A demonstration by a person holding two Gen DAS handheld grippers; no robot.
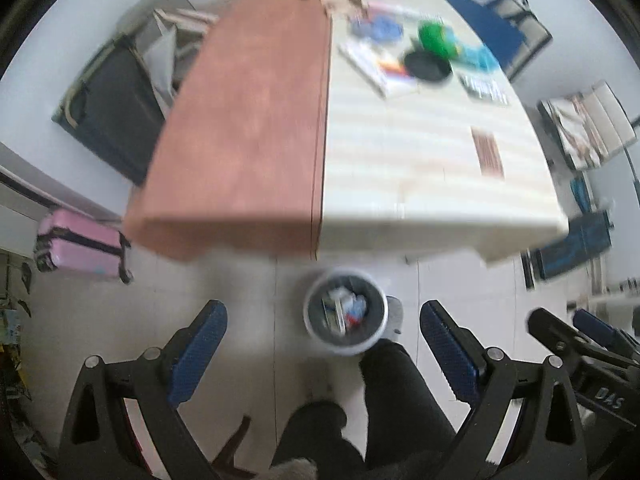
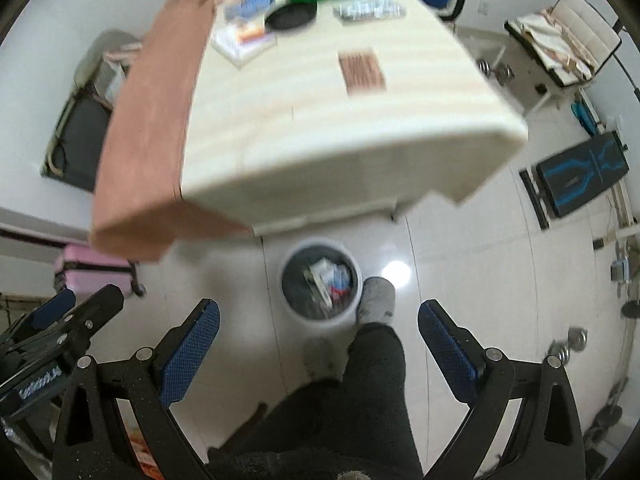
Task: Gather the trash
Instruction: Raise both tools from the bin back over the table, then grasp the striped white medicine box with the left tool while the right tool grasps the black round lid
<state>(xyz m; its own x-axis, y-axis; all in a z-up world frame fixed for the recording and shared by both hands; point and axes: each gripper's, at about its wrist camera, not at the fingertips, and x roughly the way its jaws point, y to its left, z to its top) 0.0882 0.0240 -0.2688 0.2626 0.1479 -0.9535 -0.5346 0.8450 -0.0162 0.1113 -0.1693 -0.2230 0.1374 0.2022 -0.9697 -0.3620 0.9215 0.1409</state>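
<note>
White floor tiles surround a trash bin [image 1: 346, 312] at six o'clock from the table [image 1: 400, 160]. Left gripper [image 1: 324, 354] and right gripper [image 2: 318, 346] hang spread, empty. Its scraps look light, crushable; pinch edges.

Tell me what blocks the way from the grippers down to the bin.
Nothing visible does. The bin stands open on the floor below both open grippers, left and right. A foot touches its rim beside it, not over the opening.

Bright even indoor light; heavy motion blur; fisheye edge bending; glare spot on floor [image 2: 395, 271].
</note>
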